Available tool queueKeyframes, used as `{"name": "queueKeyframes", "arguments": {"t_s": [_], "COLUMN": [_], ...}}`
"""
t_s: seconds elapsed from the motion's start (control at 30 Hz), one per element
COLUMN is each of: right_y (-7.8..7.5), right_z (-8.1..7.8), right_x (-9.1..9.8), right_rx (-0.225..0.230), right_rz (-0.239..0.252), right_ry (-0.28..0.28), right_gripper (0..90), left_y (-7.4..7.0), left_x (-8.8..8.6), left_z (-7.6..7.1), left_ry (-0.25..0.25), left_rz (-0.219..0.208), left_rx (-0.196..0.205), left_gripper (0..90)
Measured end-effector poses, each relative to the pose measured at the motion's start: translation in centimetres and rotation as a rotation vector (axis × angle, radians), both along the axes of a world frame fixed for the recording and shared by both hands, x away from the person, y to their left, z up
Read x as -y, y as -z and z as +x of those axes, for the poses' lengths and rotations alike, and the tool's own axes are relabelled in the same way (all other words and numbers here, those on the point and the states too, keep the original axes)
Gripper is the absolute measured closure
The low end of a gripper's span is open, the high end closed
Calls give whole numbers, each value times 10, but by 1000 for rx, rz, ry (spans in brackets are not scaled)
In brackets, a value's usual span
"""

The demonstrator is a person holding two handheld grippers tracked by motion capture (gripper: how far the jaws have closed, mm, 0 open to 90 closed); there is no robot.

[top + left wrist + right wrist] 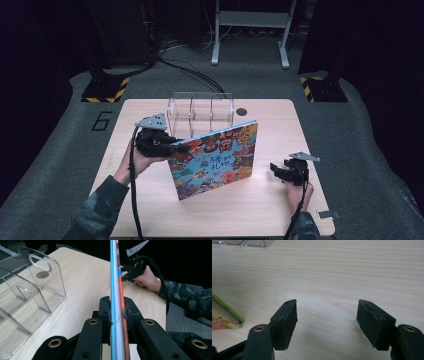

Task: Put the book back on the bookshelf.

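A picture book (pixel 215 160) with a colourful cover stands upright on the wooden table (pixel 260 210), its cover facing me. My left gripper (pixel 182 146) is shut on the book's upper left edge. In the left gripper view the jaws (pixel 117 307) clamp the thin blue and orange edge of the book (pixel 115 277). My right gripper (pixel 276 168) sits low over the table to the right of the book, apart from it. Its jaws (pixel 327 315) stand open with only bare wood between them. A corner of the book (pixel 224 315) lies at their left.
A clear acrylic rack (pixel 201 112) with several dividers stands behind the book at the table's far edge; it is also close by on the left (pixel 30 290). A dark round hole (pixel 241 111) sits next to it. Cables and stand legs lie on the floor beyond.
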State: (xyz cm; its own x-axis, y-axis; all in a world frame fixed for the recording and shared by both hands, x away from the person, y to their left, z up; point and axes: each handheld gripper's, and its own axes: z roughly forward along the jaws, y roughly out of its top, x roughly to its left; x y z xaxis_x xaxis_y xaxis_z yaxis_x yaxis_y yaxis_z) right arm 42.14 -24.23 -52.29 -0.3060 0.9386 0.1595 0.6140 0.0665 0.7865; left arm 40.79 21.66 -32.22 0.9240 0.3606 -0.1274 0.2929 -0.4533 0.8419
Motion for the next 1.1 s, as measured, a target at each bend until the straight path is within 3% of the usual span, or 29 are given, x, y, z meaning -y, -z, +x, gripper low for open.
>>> {"name": "queueKeyframes", "arguments": {"t_s": [0.23, 0.57, 0.77, 0.9, 1.1], "right_y": [2, 2, 3, 3, 3], "right_z": [2, 2, 3, 3, 3], "right_x": [-1, 0, 1, 1, 1], "right_rx": [-34, -34, -30, -30, -28], "right_rz": [-10, -6, -12, -8, -12], "right_ry": [-12, -13, -13, -7, -5], "right_gripper": [327, 338, 342, 345, 348], "left_y": [-18, -41, -50, -58, -76], "left_x": [6, 6, 5, 7, 7], "left_z": [4, 13, 14, 11, 12], "left_ry": [-23, -83, -97, -112, -118], "left_rz": [29, 51, 75, 53, 100], "left_rx": [-15, -12, 3, 28, 49], "left_gripper": [803, 804, 804, 804, 803]}}
